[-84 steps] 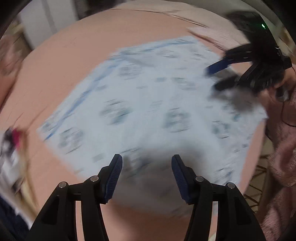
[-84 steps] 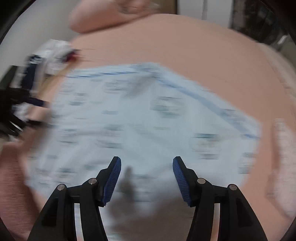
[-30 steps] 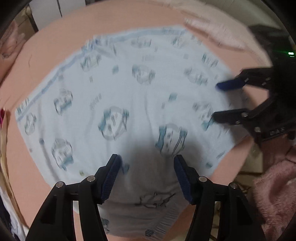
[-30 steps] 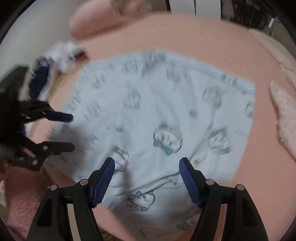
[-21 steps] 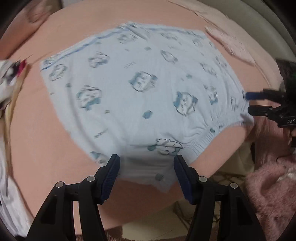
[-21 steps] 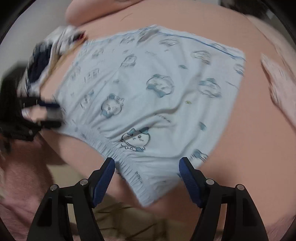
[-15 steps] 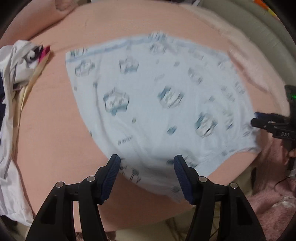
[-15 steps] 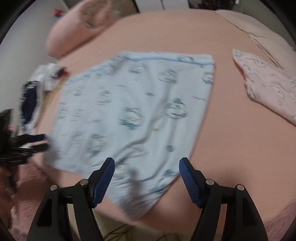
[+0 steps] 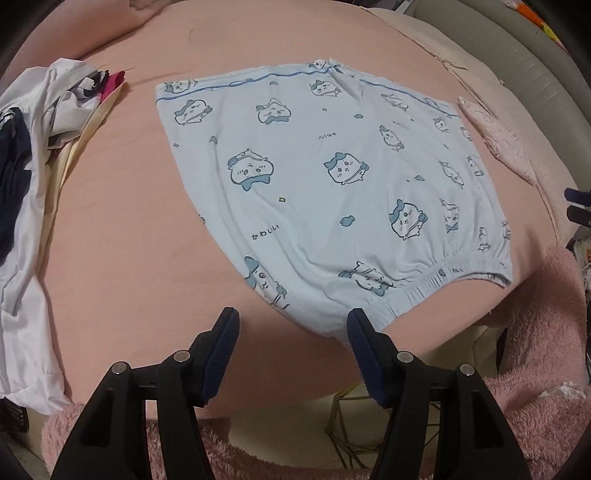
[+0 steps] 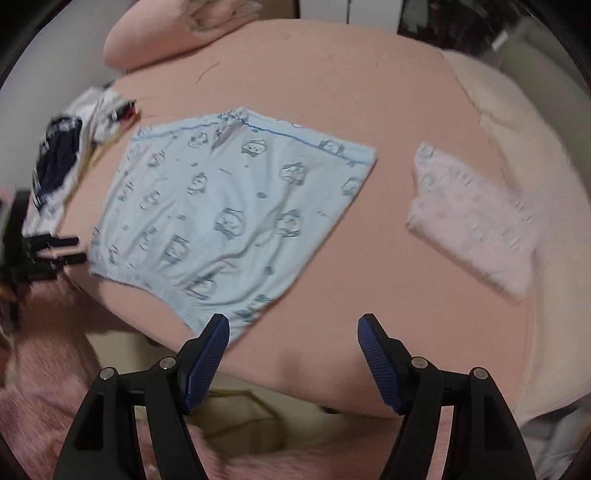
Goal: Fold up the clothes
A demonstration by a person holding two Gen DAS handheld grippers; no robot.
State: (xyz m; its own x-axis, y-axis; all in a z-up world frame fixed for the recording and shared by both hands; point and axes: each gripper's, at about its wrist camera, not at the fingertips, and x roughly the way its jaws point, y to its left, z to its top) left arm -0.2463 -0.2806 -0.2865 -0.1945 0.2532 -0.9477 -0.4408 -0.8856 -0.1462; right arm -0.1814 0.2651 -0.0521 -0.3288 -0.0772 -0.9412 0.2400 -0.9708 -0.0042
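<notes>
Light blue shorts point(image 9: 325, 192) with cartoon prints lie flat on the pink bed point(image 9: 122, 229), elastic waistband toward the near edge. They also show in the right wrist view point(image 10: 225, 206). My left gripper point(image 9: 291, 328) is open and empty, just short of the near waistband corner. My right gripper point(image 10: 293, 332) is open and empty, over the bed's edge beside the shorts' near corner. The right gripper's tips point(image 9: 576, 206) show at the far right of the left wrist view. The left gripper point(image 10: 55, 247) shows at the left of the right wrist view.
A heap of white and dark clothes point(image 9: 33, 177) lies at the left of the bed. A folded pale pink garment point(image 10: 476, 221) lies to the right of the shorts. A pink pillow point(image 10: 166, 33) is at the far end. A fluffy pink rug point(image 9: 535, 369) covers the floor below the edge.
Both grippers have drawn back from over the shorts to the near bed edge. The shorts now lie spread out flat, free of both grippers.
</notes>
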